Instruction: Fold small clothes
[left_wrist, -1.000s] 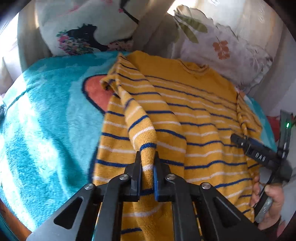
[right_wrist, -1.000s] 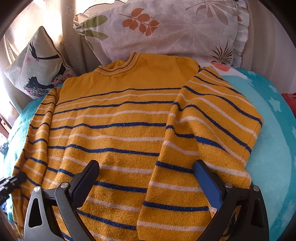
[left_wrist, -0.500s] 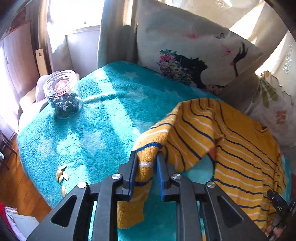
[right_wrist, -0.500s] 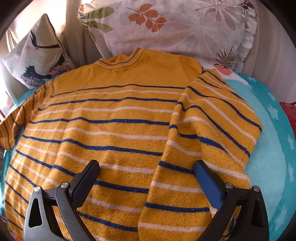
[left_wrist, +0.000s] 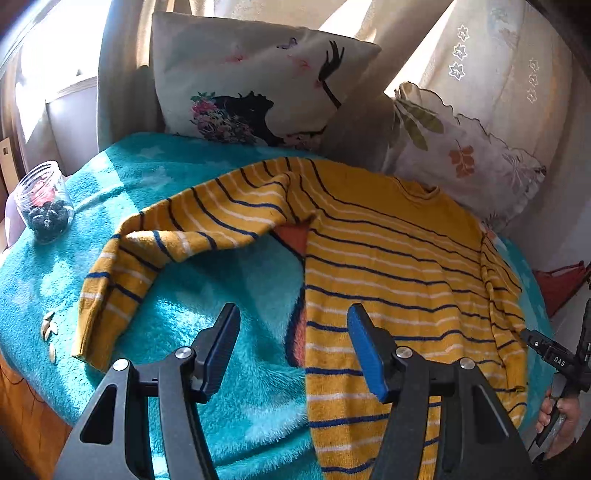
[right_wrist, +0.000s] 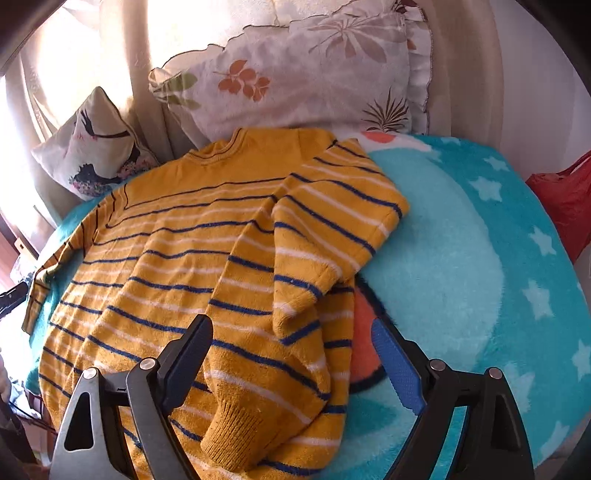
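A yellow sweater (left_wrist: 388, 258) with blue and white stripes lies flat on a teal blanket (left_wrist: 229, 280). In the left wrist view its left sleeve (left_wrist: 177, 240) is spread out sideways on the blanket. My left gripper (left_wrist: 291, 343) is open and empty, above the blanket beside the sweater's side edge. In the right wrist view the sweater (right_wrist: 192, 258) has its right sleeve (right_wrist: 306, 280) folded over the body, cuff toward the hem. My right gripper (right_wrist: 291, 354) is open and empty above that folded sleeve. It also shows at the right edge of the left wrist view (left_wrist: 550, 354).
Two printed pillows (left_wrist: 258, 85) (right_wrist: 306, 81) lean against curtains at the back. A glass jar (left_wrist: 44, 203) stands at the blanket's left edge, with several small seeds (left_wrist: 50, 328) near it. A red bag (right_wrist: 565, 199) lies at the right.
My left gripper pulled the left sleeve outward off the body, then opened and let it drop on the blanket. The right gripper shifted right and stayed open.
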